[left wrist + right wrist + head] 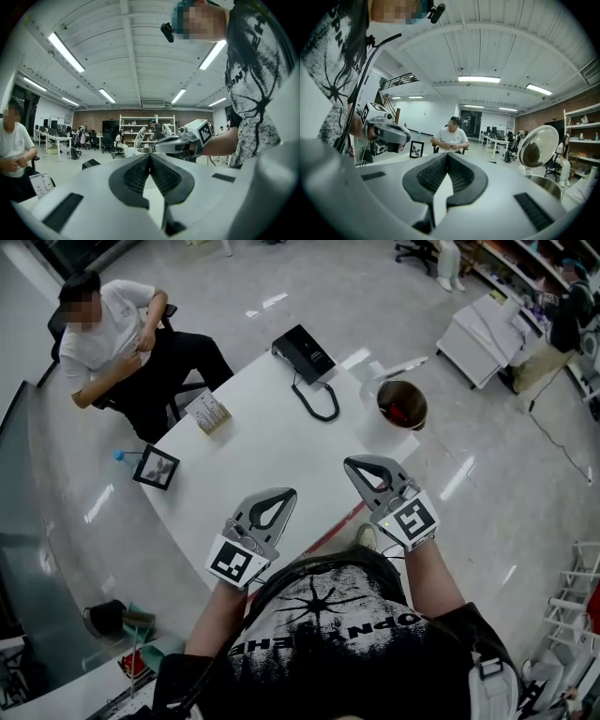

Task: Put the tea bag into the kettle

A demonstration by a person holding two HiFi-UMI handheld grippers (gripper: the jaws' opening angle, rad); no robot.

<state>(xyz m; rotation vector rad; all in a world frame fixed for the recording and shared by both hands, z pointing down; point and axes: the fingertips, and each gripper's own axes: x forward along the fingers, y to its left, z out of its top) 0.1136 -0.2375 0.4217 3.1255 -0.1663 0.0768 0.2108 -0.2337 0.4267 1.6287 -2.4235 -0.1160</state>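
At the near edge of the white table (272,442), the left white two-jaw gripper (272,502) and the right gripper (368,471) are hovering, both clenched on nothing. The round steel kettle (402,405) is standing lid-open at the far right corner. A reddish patch (401,413) inside is probably the tea bag. If so, only backing away is remaining.

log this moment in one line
left gripper: jaws shut, empty | right gripper: jaws shut, empty | kettle: lid open, far table corner | tea bag: not held
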